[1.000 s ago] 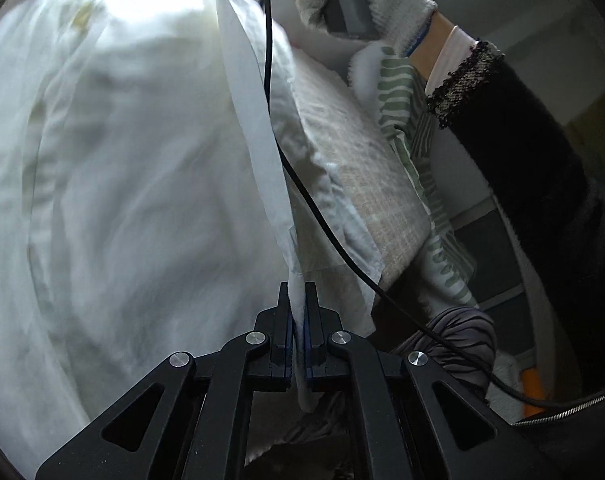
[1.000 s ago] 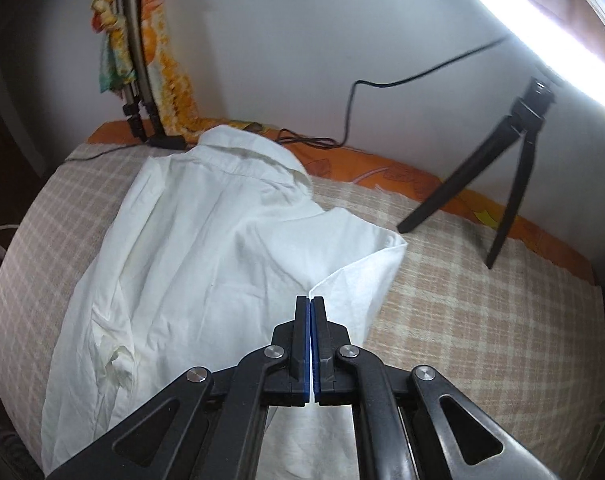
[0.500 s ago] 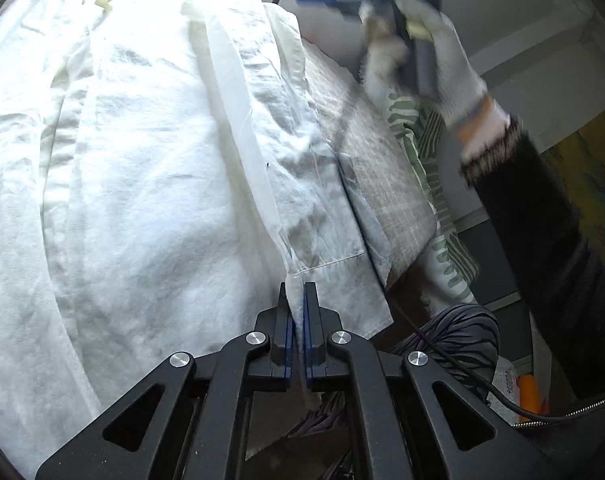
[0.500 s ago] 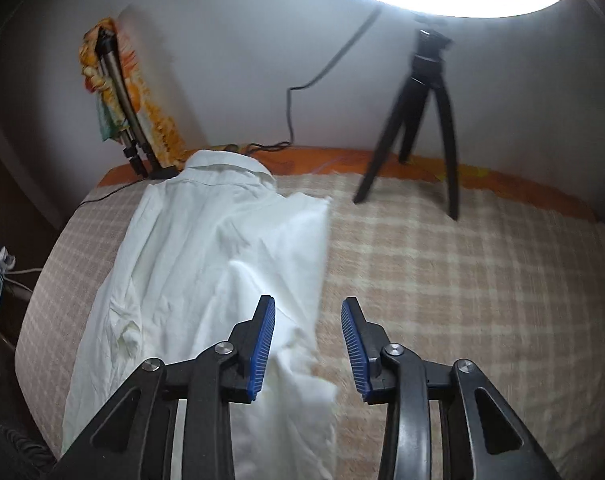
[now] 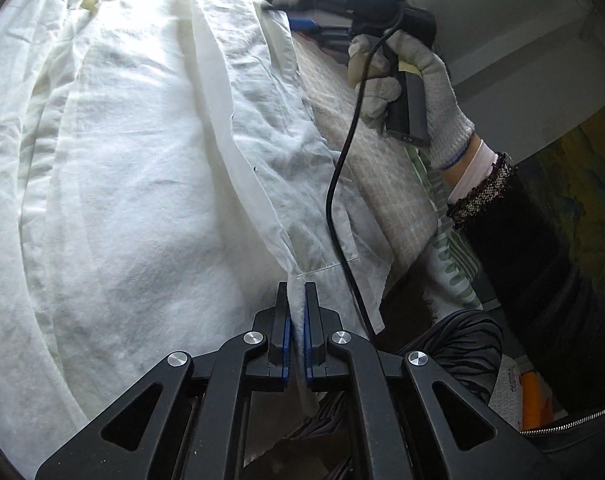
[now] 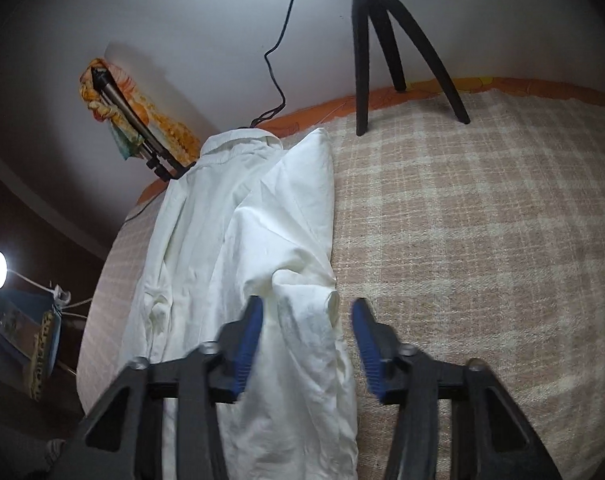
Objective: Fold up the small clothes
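A white shirt [image 5: 142,160] lies spread on the checked bed cover, collar at the far end. My left gripper [image 5: 297,304] is shut on the shirt's near hem, where the front band ends. In the right wrist view the shirt [image 6: 238,220] lies lengthwise with its right side folded in. My right gripper [image 6: 306,320] hovers over the near folded part with its jaws wide and closing. Fabric lies between the blue pads [image 6: 248,336], but they do not press on it. A gloved hand [image 5: 418,80] holds that gripper at the far right of the shirt.
A black tripod [image 6: 382,40] stands on the checked cover [image 6: 482,220] at the back by the wall. A second stand with an orange cloth [image 6: 134,128] leans at the back left. A black cable [image 5: 334,200] hangs across the shirt's right edge. The bed edge drops off at the right.
My right gripper let go of the shirt's raised edge, opened and swung down over the near folded part. The lifted front panel dropped flat. My left gripper kept its grip and stayed put.
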`<state>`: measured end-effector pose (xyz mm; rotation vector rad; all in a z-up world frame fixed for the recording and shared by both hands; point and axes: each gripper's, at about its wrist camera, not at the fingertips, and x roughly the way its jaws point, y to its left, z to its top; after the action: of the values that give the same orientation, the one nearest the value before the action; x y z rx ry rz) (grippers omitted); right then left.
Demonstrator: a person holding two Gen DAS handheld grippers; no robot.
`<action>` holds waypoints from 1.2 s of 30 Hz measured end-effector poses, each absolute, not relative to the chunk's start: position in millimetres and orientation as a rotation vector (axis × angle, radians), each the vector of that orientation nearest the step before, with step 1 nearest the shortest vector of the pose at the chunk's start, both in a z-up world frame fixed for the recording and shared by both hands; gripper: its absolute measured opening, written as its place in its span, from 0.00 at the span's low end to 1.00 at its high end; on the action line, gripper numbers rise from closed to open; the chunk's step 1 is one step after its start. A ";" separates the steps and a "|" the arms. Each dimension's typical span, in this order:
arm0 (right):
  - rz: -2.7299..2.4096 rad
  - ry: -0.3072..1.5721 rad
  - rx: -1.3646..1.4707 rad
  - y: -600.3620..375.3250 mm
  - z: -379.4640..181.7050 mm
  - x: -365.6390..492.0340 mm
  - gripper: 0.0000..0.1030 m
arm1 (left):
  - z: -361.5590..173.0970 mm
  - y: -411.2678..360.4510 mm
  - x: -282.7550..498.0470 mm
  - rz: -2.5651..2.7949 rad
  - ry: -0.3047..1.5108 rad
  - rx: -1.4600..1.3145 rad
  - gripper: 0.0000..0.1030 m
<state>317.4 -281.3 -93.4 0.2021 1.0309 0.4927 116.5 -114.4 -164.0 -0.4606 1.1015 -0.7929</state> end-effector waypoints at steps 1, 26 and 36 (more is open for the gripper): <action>0.455 1.052 0.141 -276.9 -95.8 317.6 0.04 | -164.1 -114.4 116.6 -0.801 1.101 -0.473 0.02; 0.465 1.202 0.075 -309.4 -86.3 142.7 0.35 | -149.4 -94.5 125.2 -0.756 1.075 -0.468 0.24; 0.518 1.251 0.118 -297.1 -119.9 95.9 0.06 | -158.4 -99.6 120.9 -0.770 1.105 -0.522 0.06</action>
<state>95.9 -297.1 -119.9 0.1181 1.2512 0.5185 120.9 -99.6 -158.4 -0.5219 1.1049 -0.7701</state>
